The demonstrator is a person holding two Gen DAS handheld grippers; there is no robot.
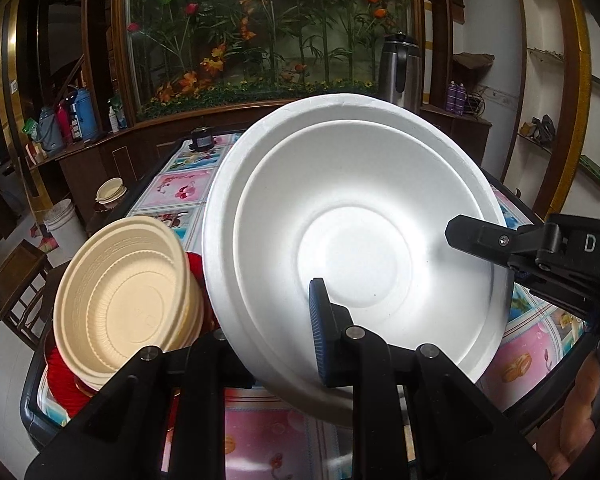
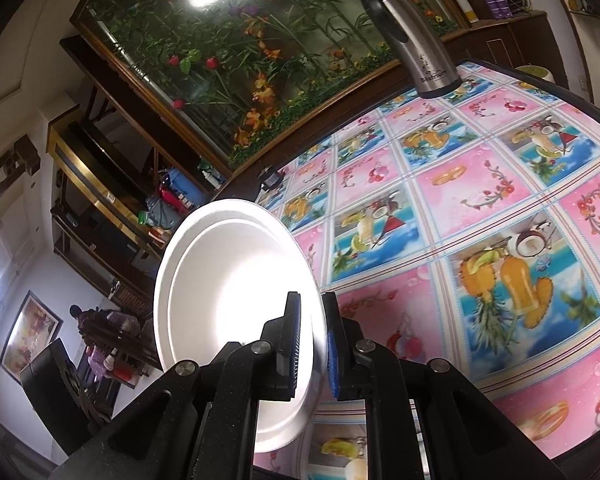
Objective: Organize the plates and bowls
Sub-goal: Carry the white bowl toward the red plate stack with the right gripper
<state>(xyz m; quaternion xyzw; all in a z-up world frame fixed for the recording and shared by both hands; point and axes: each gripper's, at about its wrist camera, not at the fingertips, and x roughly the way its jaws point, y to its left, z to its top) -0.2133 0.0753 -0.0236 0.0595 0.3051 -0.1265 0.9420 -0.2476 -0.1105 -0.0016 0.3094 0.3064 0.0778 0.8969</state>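
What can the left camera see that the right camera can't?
Only the left wrist view shows the cream bowls leaning on red plates, and the right gripper reaching in from the side. Only the right wrist view shows a framed painting. Both show the white foam bowl held off the table, and the steel flask.

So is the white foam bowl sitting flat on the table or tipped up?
Tipped up. The white foam bowl is off the table, its opening facing the left camera, its rim pinched by the left gripper and right gripper.

steel flask on patterned tablecloth
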